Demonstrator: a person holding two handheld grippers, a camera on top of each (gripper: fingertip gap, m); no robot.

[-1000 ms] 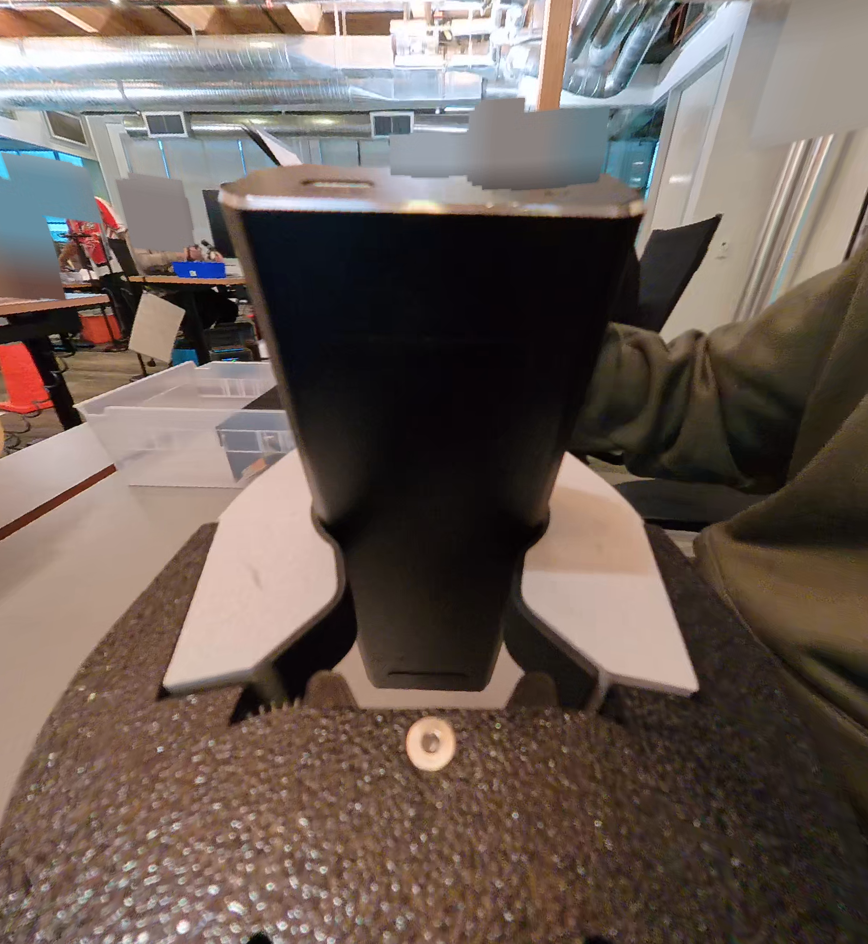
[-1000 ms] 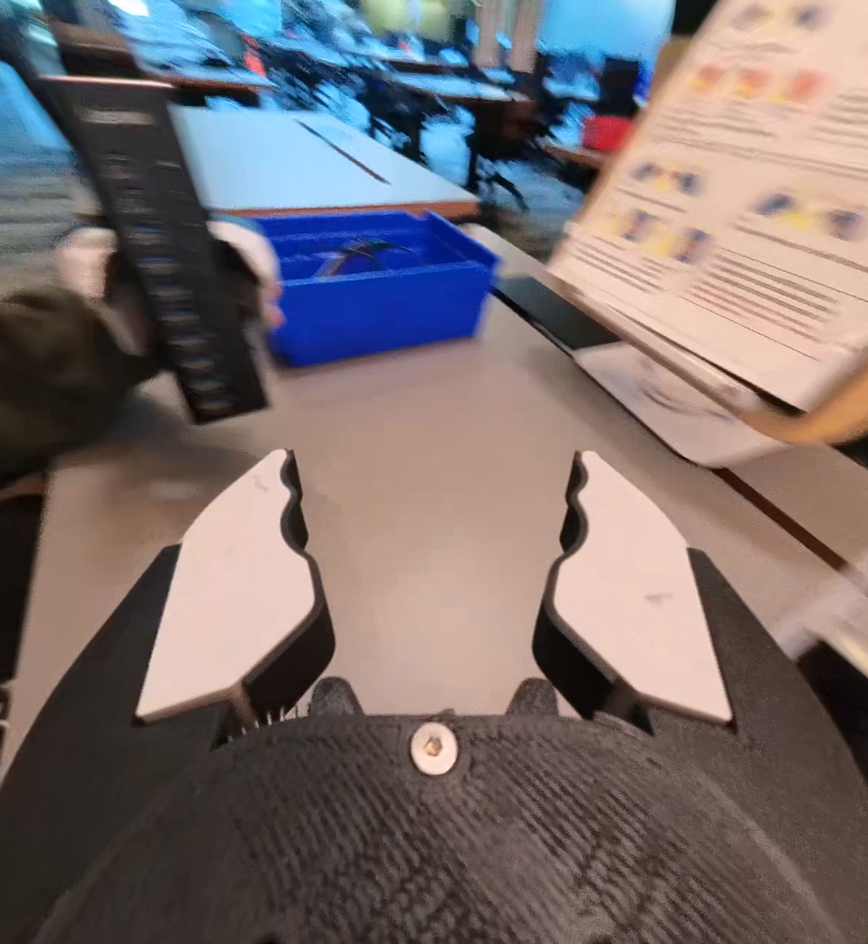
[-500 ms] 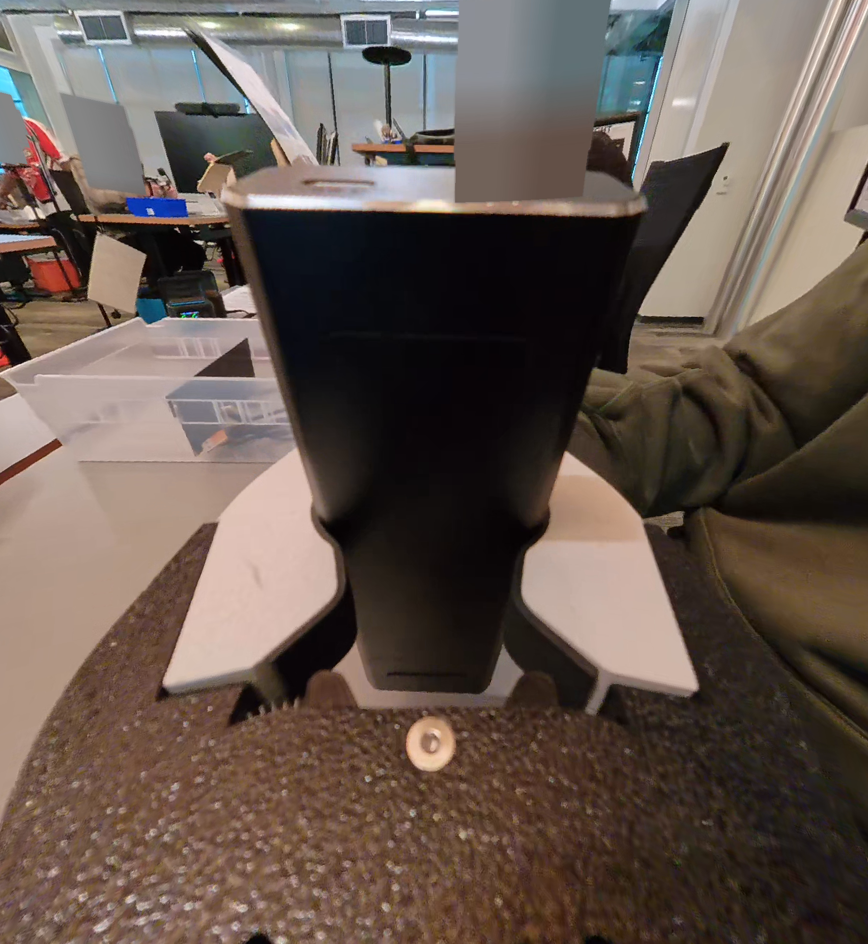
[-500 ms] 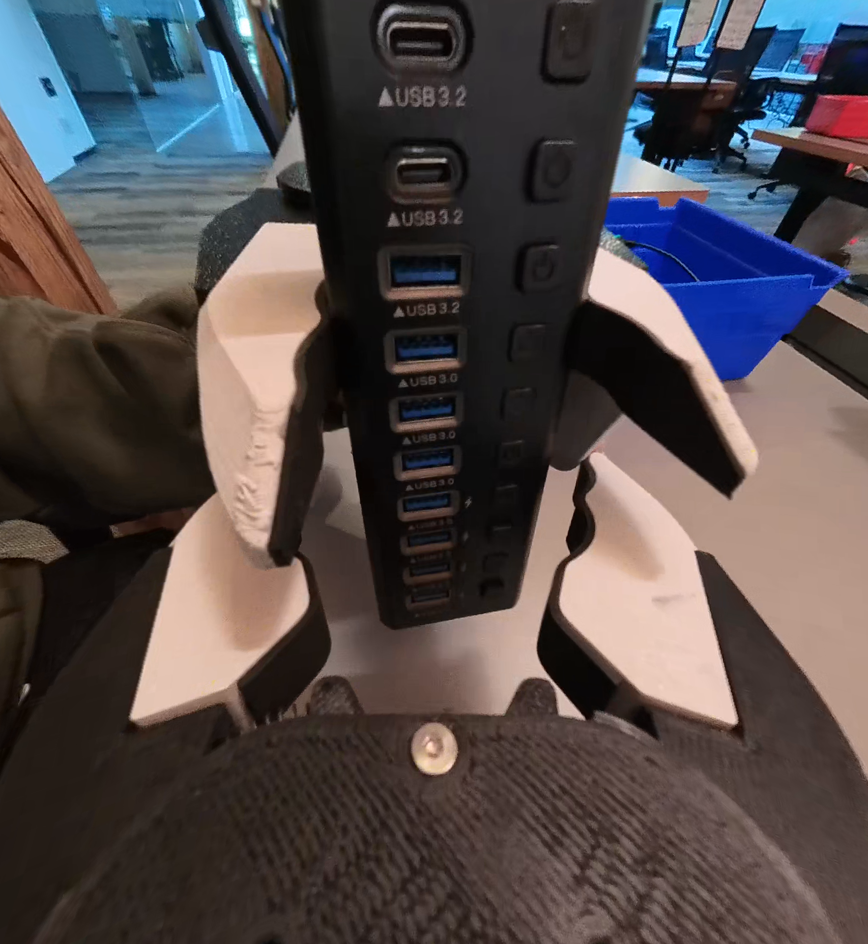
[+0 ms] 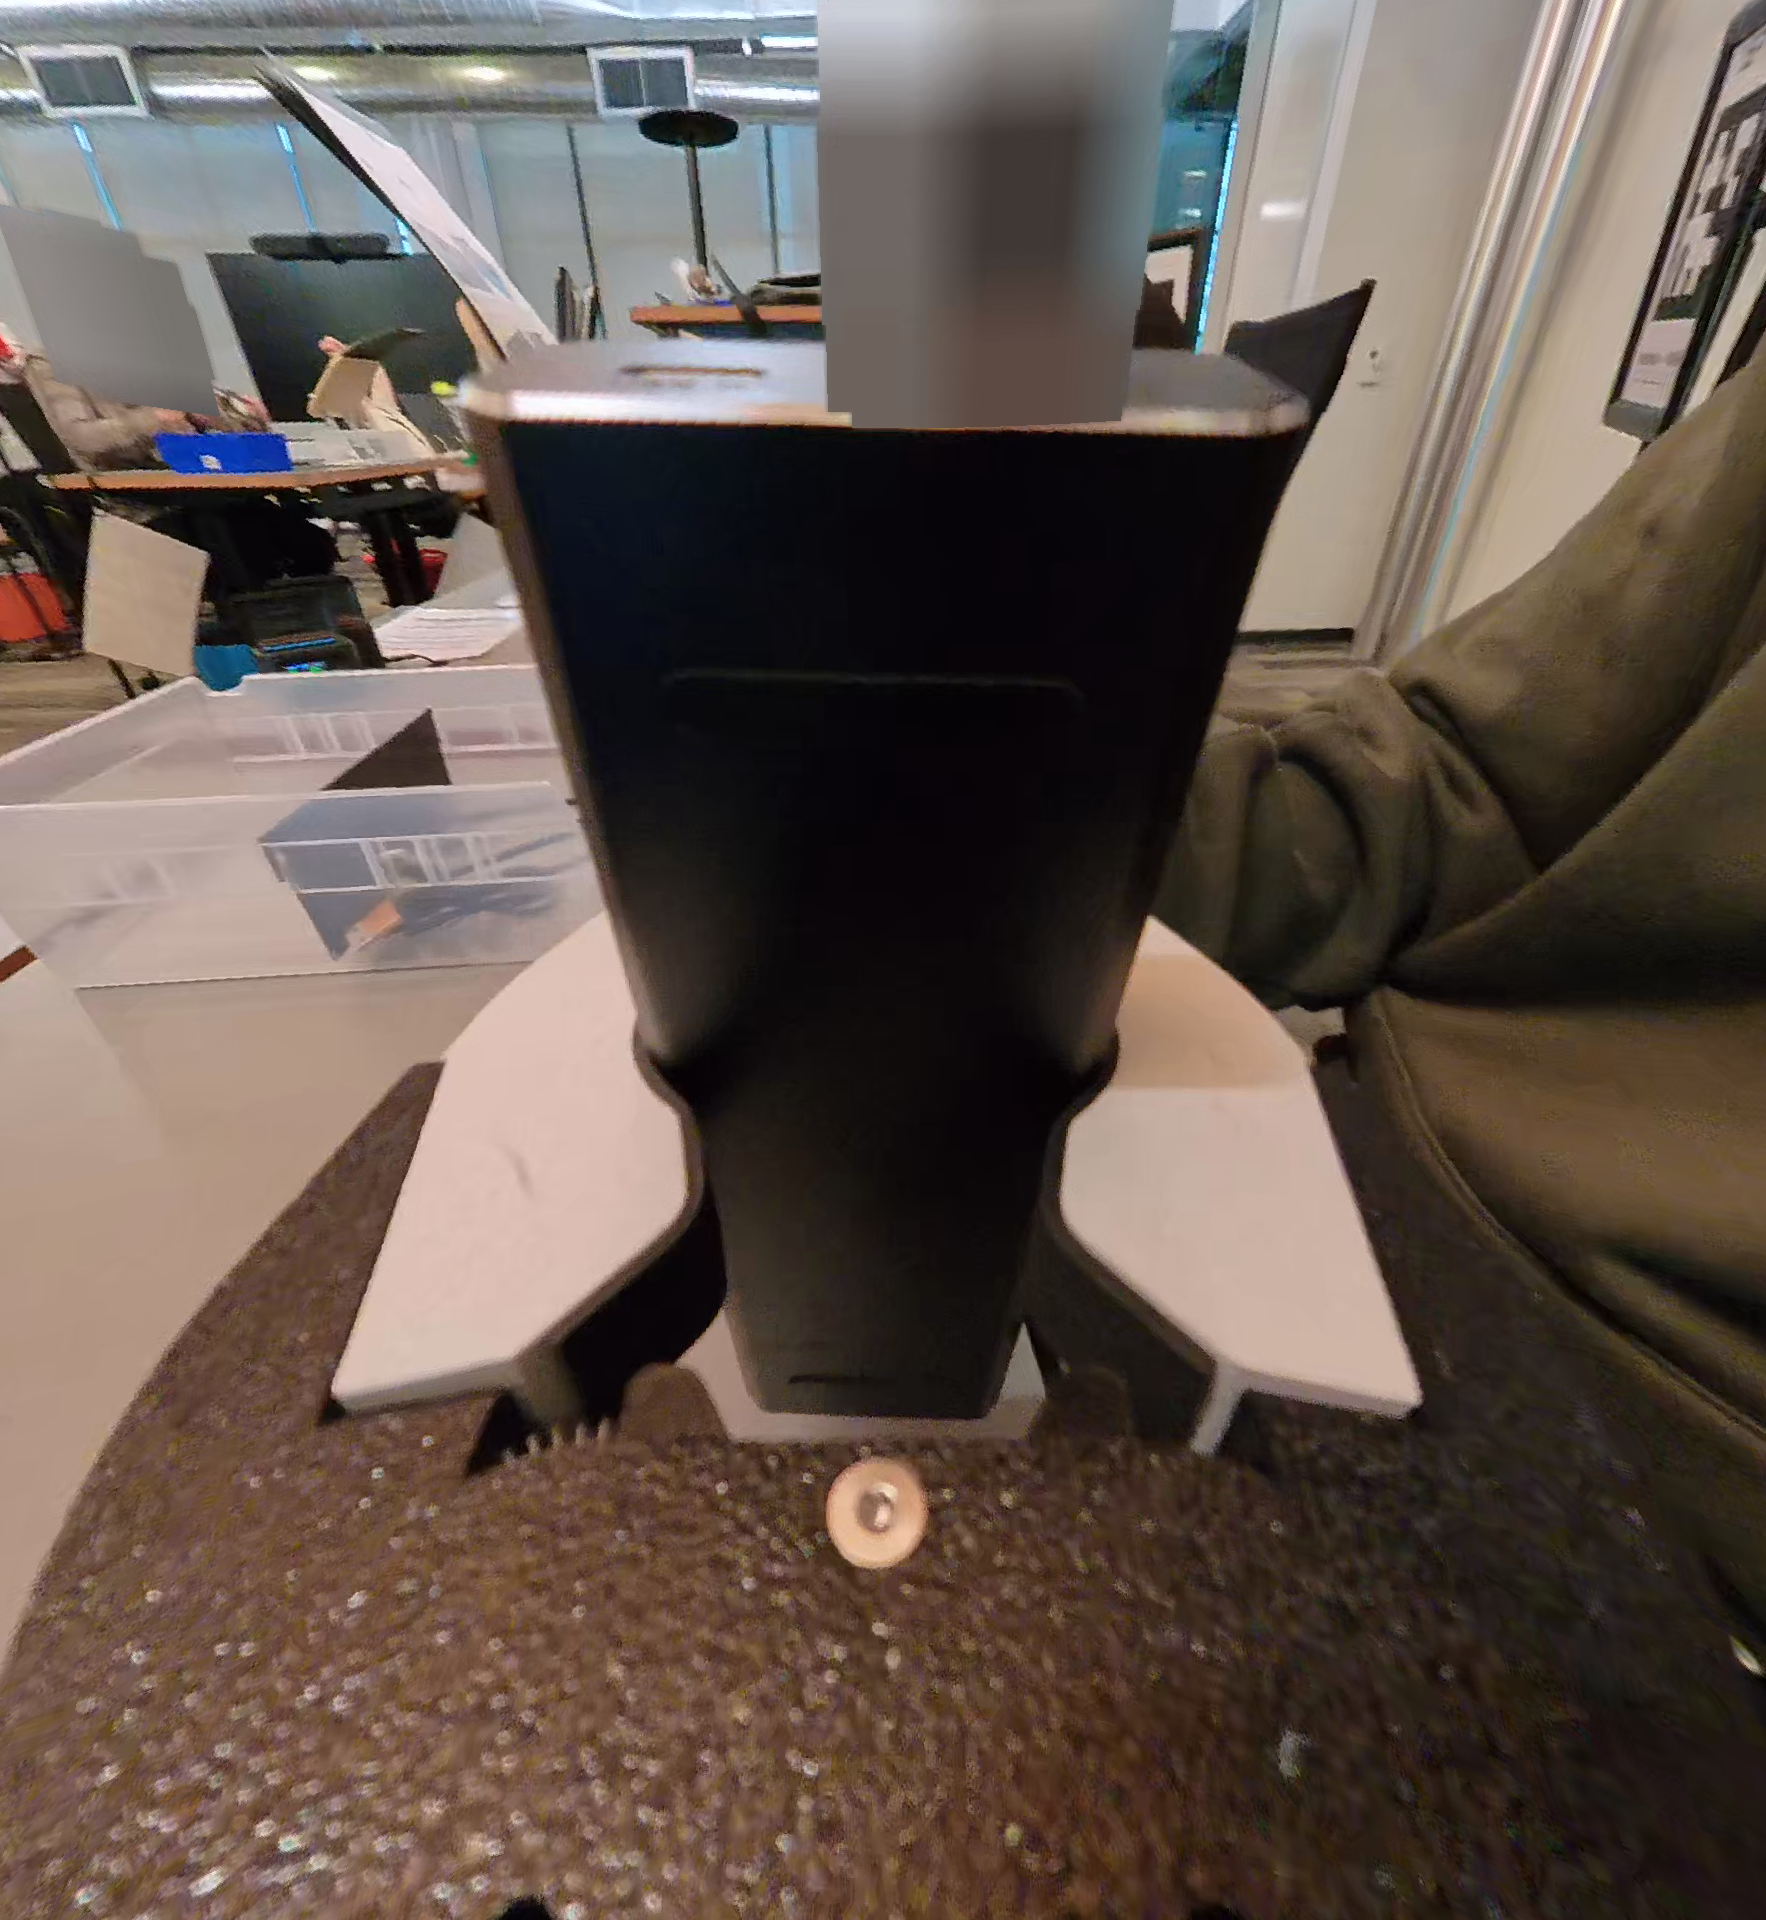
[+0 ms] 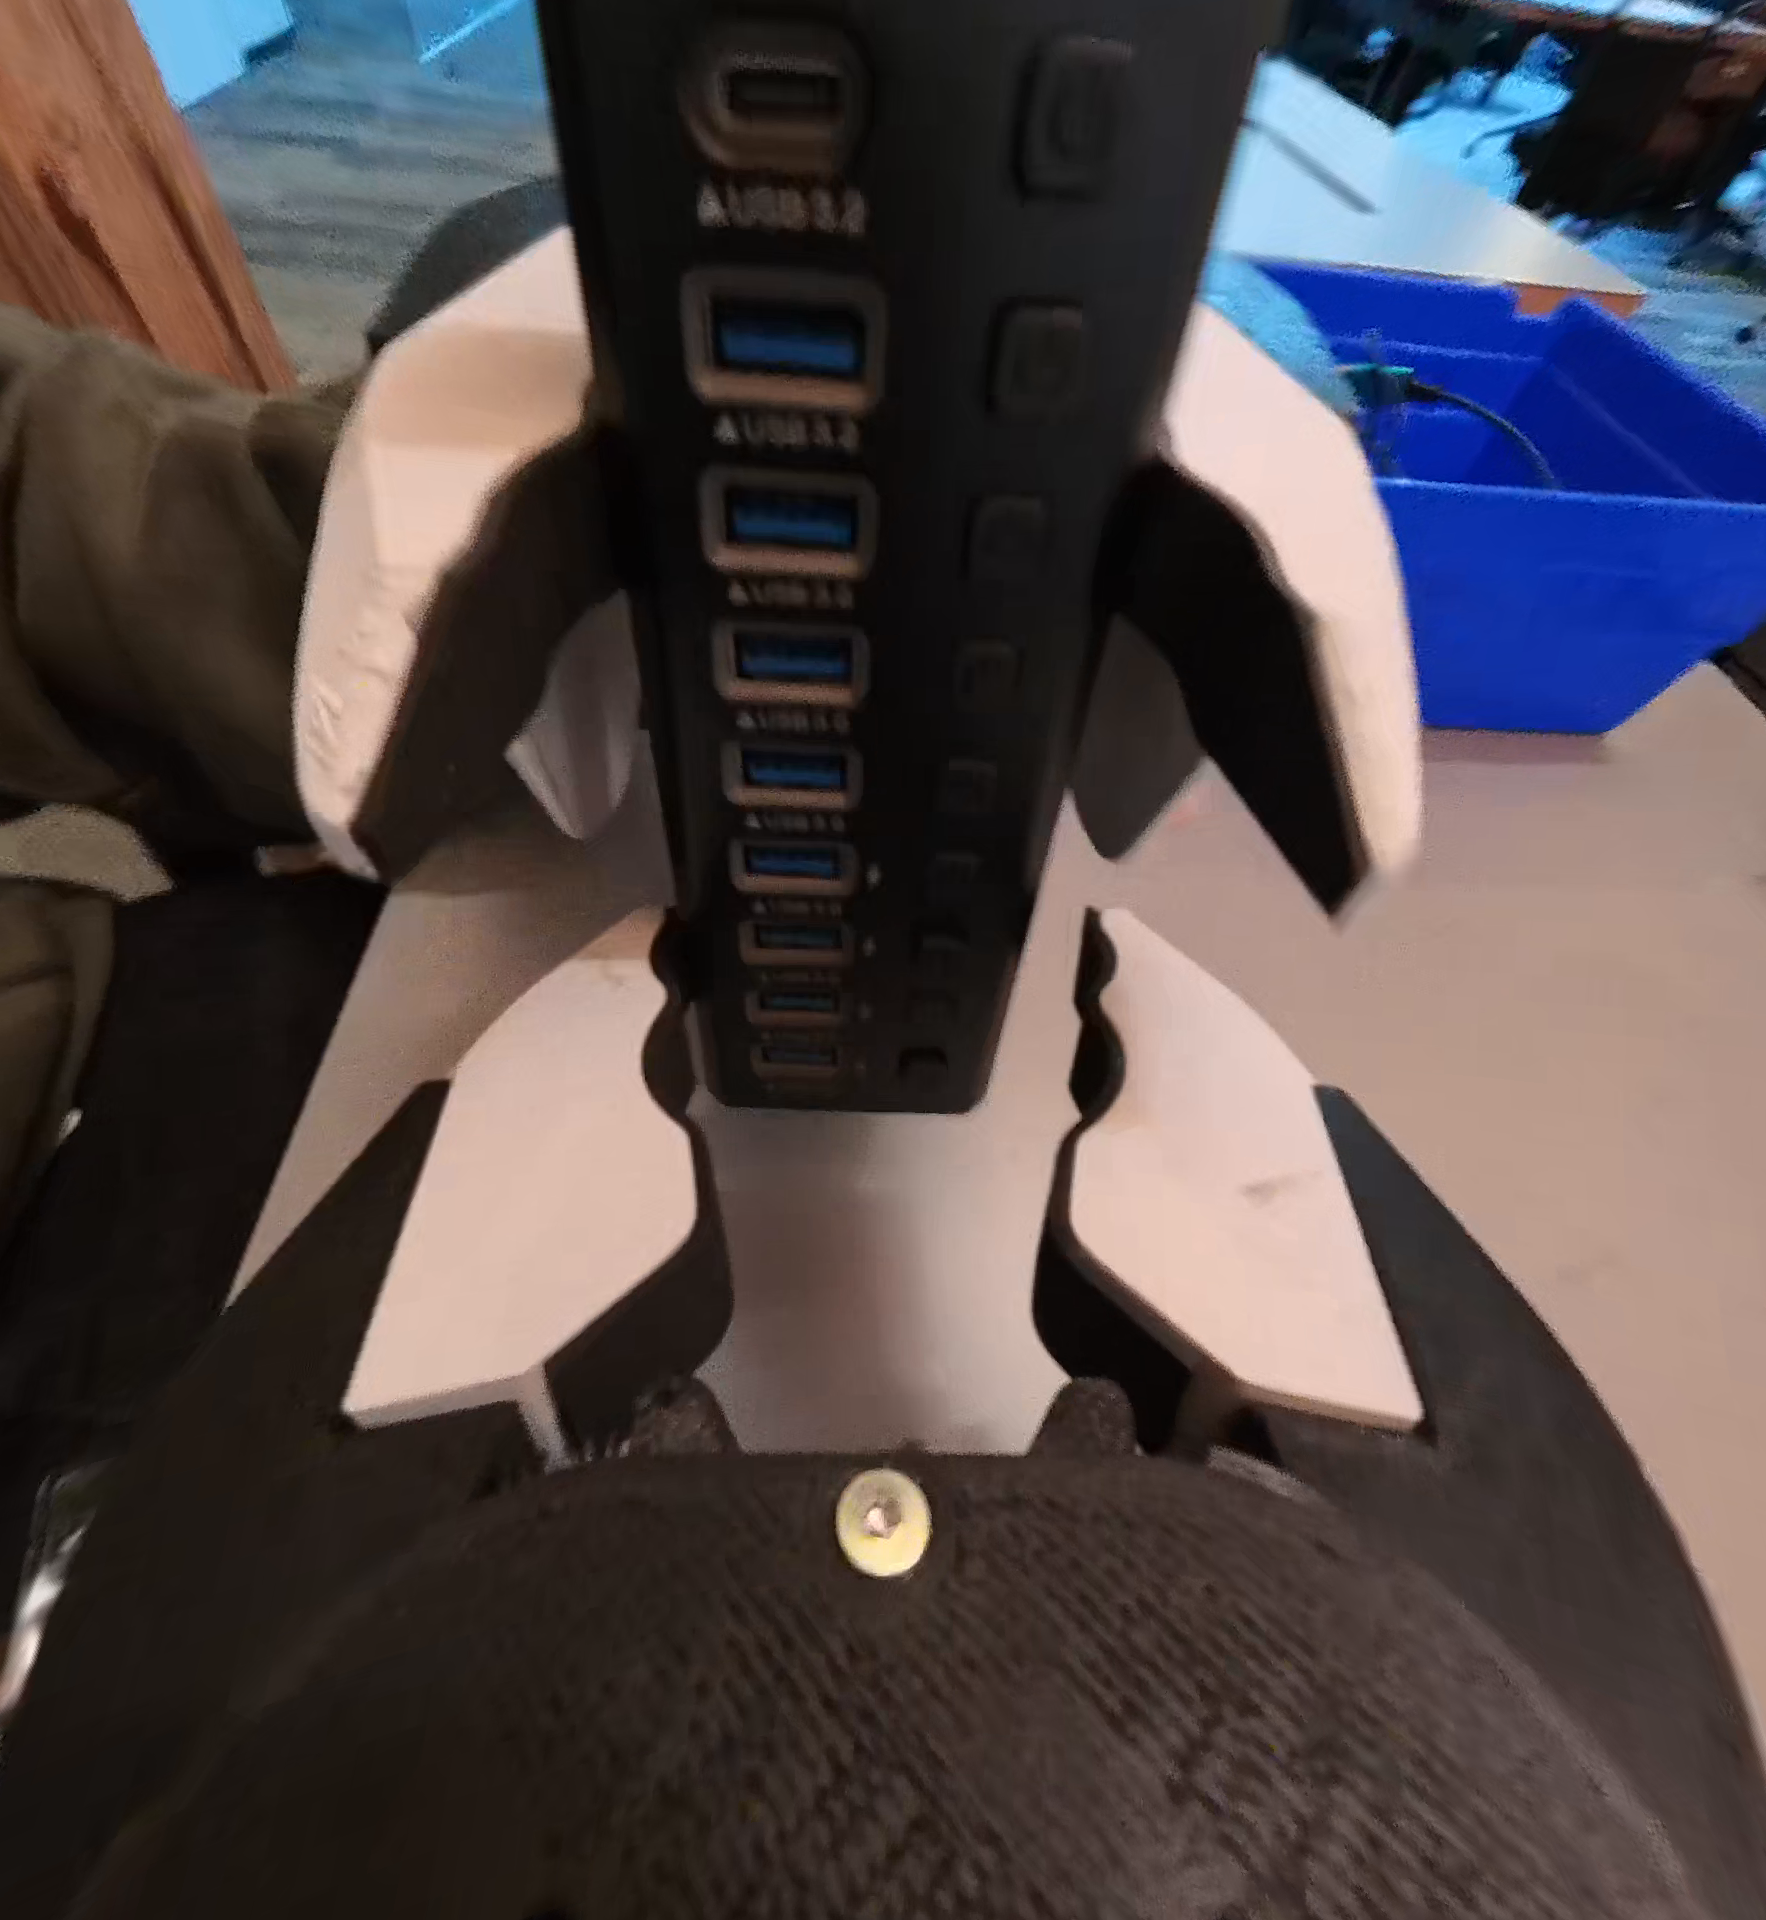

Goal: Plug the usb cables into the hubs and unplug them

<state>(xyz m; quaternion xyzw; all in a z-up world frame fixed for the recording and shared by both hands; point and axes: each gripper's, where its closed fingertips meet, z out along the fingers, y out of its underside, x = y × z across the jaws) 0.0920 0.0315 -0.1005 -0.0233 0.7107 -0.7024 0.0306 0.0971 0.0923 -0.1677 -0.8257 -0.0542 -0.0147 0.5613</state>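
L gripper (image 5: 874, 1081) was pinching a black USB hub (image 5: 879, 790) across its narrow sides, holding it upright above the bench (image 5: 131, 1122). In the left wrist view only the hub's plain back showed, w/ its top end up near a blurred patch. Both pale fingers (image 5: 526, 1226) sat tight against the hub's lower part.

In the right wrist view the same hub (image 6: 889, 582) faced the camera w/ its port side: a column of blue ports down the left, small buttons down the right. L gripper (image 6: 874, 644) showed there too, farther off, its pale fingers (image 6: 411, 582) clamped on the hub around mid-length. R gripper (image 6: 879, 1029) was spread, jaws either side of the hub's bottom end; left jaw looked at or just beside the hub's edge, right jaw stood apart w/ a visible gap. Couldn't tell if any contact was made — the view was blurred.

A blue bin (image 6: 1585, 520) sat on the bench to the right, w/ a dark cable (image 6: 1471, 416) inside. A clear plastic bin (image 5: 235, 831) sat on the bench to the left in the left wrist view, w/ dark items inside, too unclear to name. An olive-green sleeve (image 5: 1481, 831) filled the right of that view.
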